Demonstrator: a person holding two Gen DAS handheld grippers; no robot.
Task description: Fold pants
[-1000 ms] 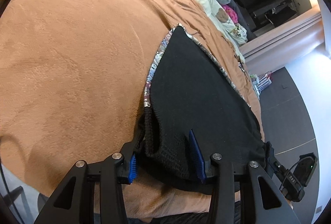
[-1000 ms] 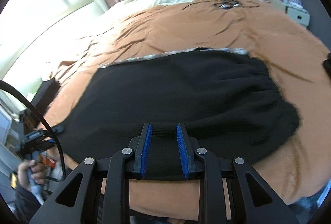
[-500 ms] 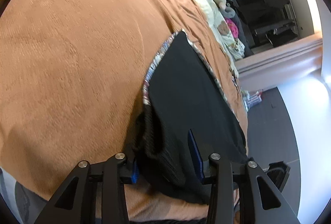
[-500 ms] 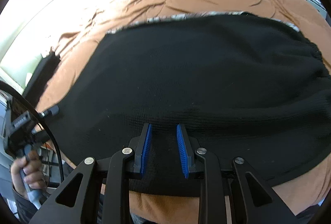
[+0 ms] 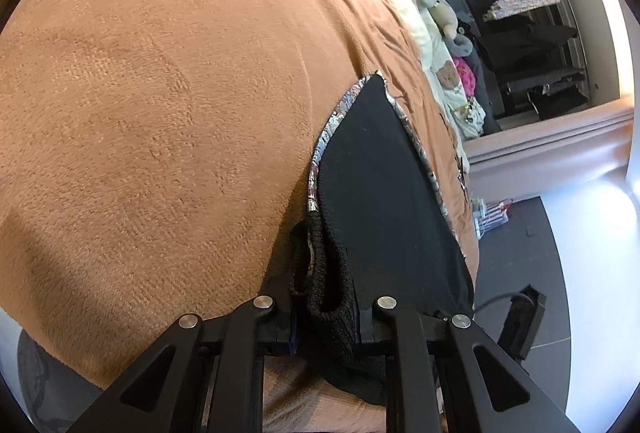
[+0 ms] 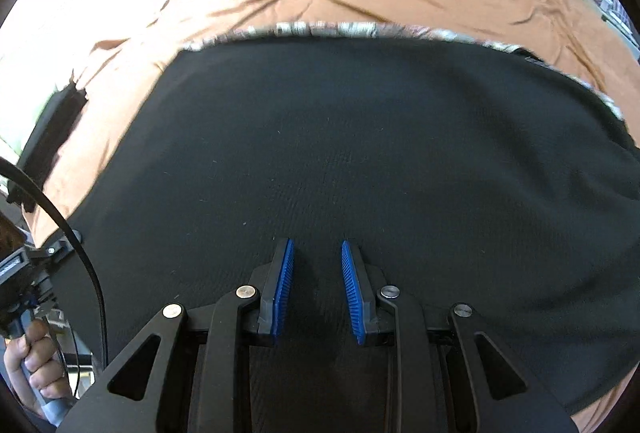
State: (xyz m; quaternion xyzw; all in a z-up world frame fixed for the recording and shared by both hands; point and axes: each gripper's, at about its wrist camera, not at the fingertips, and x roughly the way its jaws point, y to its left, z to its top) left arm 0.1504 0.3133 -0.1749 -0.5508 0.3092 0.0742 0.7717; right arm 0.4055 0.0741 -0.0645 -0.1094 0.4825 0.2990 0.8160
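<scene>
Black knit pants (image 5: 380,193) with a patterned lining edge (image 5: 320,145) lie flat on an orange-brown blanket (image 5: 160,113). My left gripper (image 5: 326,297) sits at their near corner with its jaws closing; a bunched roll of the ribbed edge fills the gap and hides the pads. In the right wrist view the pants (image 6: 360,133) cover most of the picture, and their patterned edge (image 6: 320,29) runs along the far side. My right gripper (image 6: 316,247) hovers low over the near part of the cloth. Its blue pads (image 6: 282,289) stand a little apart with nothing between them.
Pillows and stuffed toys (image 5: 444,17) lie at the head of the bed, with dark shelving (image 5: 532,45) beyond. Grey floor (image 5: 520,253) runs past the bed's right edge. A person's hand (image 6: 32,373) grips a handle at lower left. A dark flat object (image 6: 52,129) lies at the blanket's left edge.
The left jaws have drawn together around the pants' bunched edge, and that gripper has rolled. The right gripper has come in lower over the pants, its gap unchanged.
</scene>
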